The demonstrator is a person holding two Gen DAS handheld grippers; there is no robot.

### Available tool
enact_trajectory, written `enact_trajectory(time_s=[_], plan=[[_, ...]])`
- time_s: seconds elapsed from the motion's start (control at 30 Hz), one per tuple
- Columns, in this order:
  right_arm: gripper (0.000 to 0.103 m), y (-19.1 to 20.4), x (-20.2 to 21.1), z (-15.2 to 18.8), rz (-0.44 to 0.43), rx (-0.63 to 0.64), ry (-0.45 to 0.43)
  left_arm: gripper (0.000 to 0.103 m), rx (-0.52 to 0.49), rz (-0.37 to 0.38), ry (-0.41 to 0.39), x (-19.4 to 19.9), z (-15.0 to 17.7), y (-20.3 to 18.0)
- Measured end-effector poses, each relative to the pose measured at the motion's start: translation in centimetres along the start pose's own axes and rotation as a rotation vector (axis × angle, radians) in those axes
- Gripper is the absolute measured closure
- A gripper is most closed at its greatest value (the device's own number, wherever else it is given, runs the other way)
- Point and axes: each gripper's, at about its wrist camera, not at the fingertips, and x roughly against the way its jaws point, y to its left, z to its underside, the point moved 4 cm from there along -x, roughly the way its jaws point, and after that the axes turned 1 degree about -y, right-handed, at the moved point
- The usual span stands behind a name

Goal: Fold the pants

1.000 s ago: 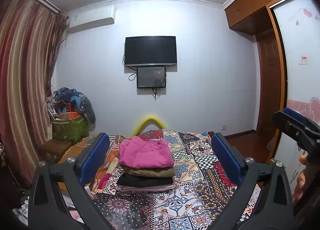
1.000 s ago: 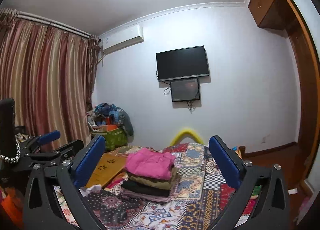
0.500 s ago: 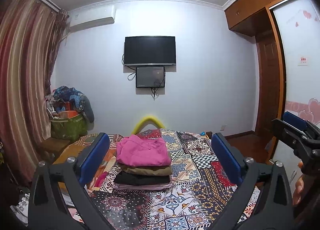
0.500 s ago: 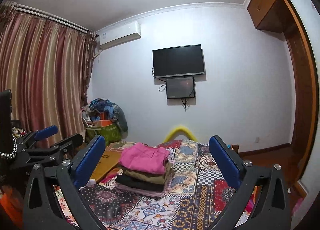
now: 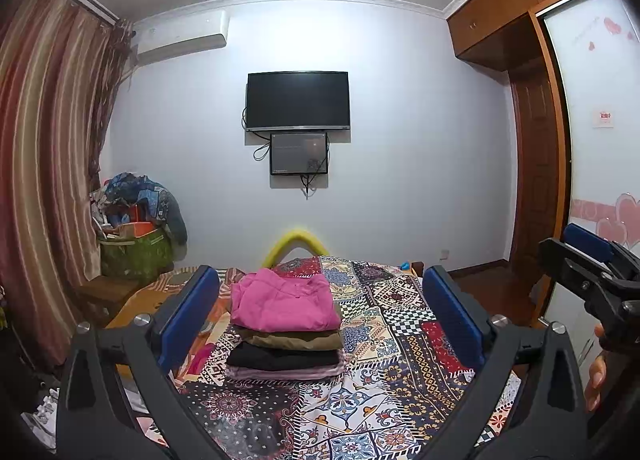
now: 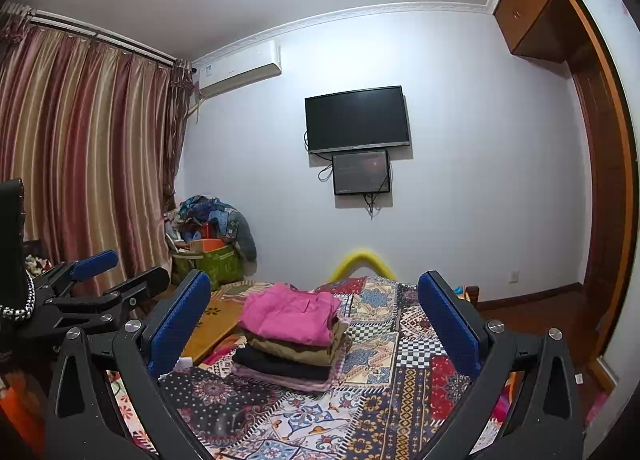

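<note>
We see a bedroom with a black television [image 5: 298, 100] on the far wall and striped curtains [image 6: 84, 156] at the left. On the bed lies a patchwork bedspread [image 5: 400, 340], and on it a stack of folded pants [image 5: 285, 334], with a pink pair [image 6: 292, 312] on top. The left gripper [image 5: 320, 320] and the right gripper [image 6: 316, 324] both hang above the near part of the bed, each with fingers spread wide and holding nothing, apart from the stack.
</note>
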Motion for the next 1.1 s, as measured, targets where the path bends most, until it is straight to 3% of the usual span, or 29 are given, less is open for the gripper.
enact_trajectory(time_s=[1.1], plan=[[0.0,0.37,0.23,0.08,0.003,0.001,0.006,0.0,-0.001,0.016,0.002,0.17,0.06,-0.26]])
